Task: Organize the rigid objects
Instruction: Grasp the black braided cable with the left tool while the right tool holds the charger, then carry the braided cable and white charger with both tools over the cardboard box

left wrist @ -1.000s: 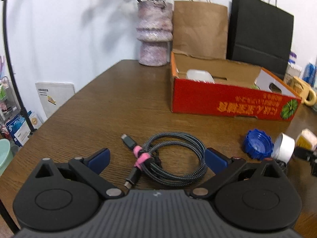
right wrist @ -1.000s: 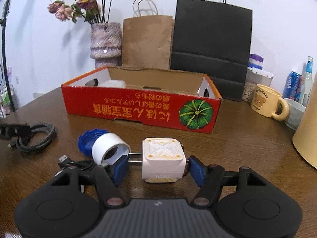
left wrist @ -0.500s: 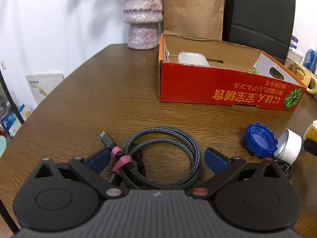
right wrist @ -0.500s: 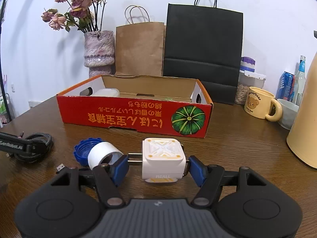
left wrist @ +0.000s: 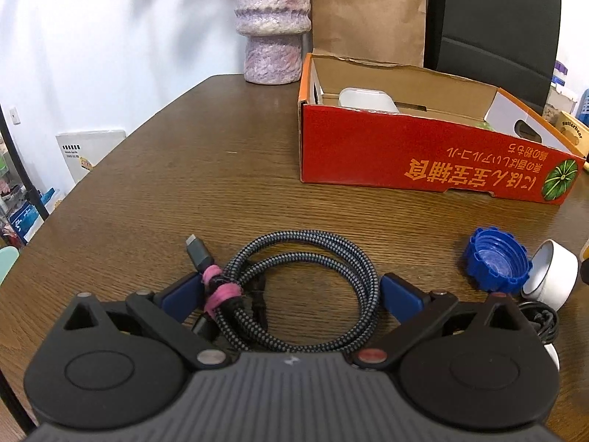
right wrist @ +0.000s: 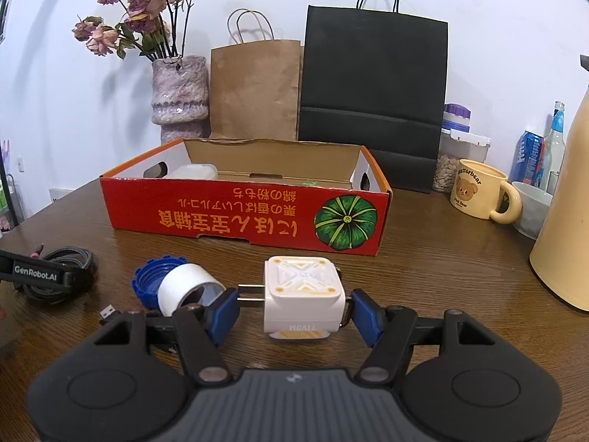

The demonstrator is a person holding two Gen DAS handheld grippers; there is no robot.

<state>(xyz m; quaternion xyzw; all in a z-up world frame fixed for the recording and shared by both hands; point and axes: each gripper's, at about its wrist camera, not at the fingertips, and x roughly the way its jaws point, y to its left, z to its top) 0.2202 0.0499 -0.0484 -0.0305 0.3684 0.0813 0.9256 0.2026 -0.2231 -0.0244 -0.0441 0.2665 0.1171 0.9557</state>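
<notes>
Care: left gripper (left wrist: pixel 289 289), jaws wide, should centre the coiled braided grey cable (left wrist: pixel 305 287) before closing; right gripper (right wrist: pixel 292 307) seemingly pinches the white cube charger (right wrist: pixel 303 300).

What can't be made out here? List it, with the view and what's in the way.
- Floor of the red box: both views, hidden by its front wall; only a white case shows.
- Right gripper on the white charger: right wrist view, contact at the prongs unclear.
- Thin black cable: left wrist view, mostly behind the left gripper, open around the braided cable.
</notes>
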